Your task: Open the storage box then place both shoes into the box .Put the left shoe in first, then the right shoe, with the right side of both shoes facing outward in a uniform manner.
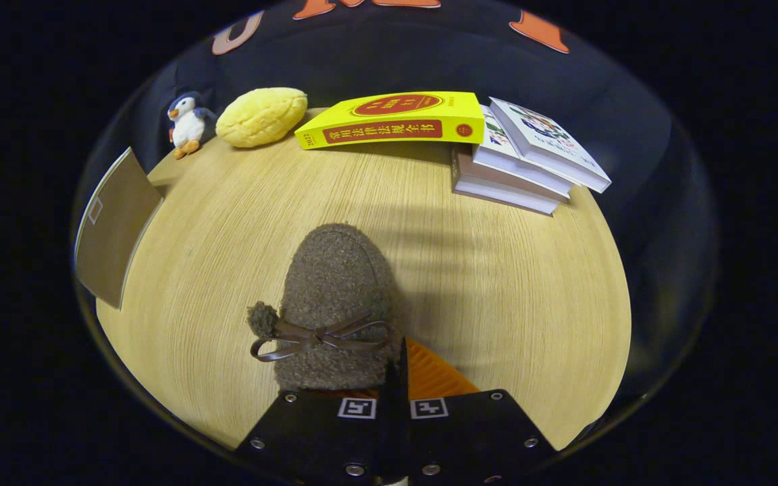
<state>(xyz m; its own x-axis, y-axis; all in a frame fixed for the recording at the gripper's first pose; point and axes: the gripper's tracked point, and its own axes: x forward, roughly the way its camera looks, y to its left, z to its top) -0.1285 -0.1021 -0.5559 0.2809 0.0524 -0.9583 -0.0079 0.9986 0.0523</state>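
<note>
In the gripper view, the gripper (396, 378) reaches forward over a round, light wood-grain table (497, 283). Its two fingers are drawn together with almost no gap between them, and they appear to pinch the rear edge of a fuzzy grey-brown slipper shoe (335, 297); the exact contact is hidden behind the gripper body, but both fingers seem to press on the shoe's rim. The shoe points its rounded toe away from the gripper, toward the far side of the table. A thin brown leather bow (318, 335) is tied across its upper, and a small fuzzy pom-pom (262, 318) of the same material sits at the left end of the bow. Whether the shoe rests on the table or is lifted cannot be told.

At the table's left edge is a flat brown cardboard panel (115, 229), tilted, most likely part of the storage box. Beyond the shoe, at the far side of the table, a small plush penguin (186, 125) stands beside a yellow bun-shaped soft toy (262, 116). To their right lies a thick yellow book with a red spine band (396, 118), one end propped on a stack of white and brown books (524, 158).
</note>
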